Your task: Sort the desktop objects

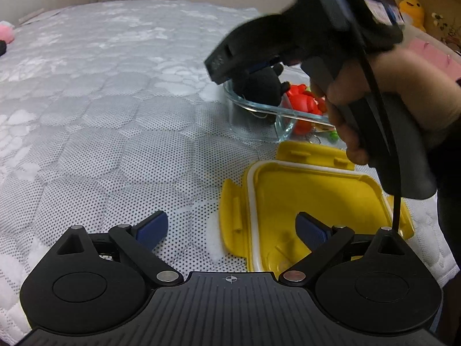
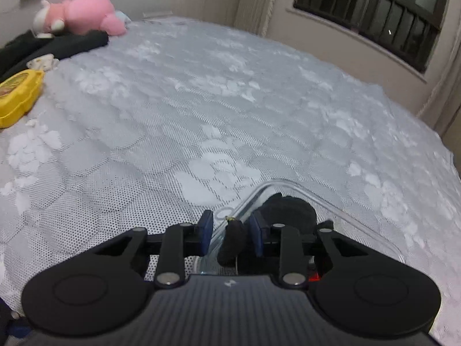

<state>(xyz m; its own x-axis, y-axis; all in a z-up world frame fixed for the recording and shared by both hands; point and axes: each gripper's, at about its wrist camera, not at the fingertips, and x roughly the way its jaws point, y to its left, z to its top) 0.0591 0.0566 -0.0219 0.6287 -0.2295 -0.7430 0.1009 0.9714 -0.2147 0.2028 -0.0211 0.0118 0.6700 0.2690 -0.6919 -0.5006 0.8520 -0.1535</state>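
A clear glass container (image 1: 253,115) sits on the grey mattress and holds a black plush toy (image 1: 259,86) and red-orange toys (image 1: 302,106). Its yellow lid (image 1: 302,201) lies upside down in front of it. My left gripper (image 1: 232,227) is open and empty, low over the lid's left edge. My right gripper (image 2: 230,230) hangs over the container's rim (image 2: 345,216), its jaws part open. A limb of the black plush (image 2: 233,242) lies between them, and the jaws stand apart from it. The right gripper also shows from outside in the left wrist view (image 1: 227,66).
The grey quilted mattress (image 2: 201,101) spreads wide to the left and far side. A pink plush (image 2: 83,14), black cloth (image 2: 57,46) and a yellow box (image 2: 17,98) lie at its far left corner. A yellow plush (image 1: 412,11) sits at the back right.
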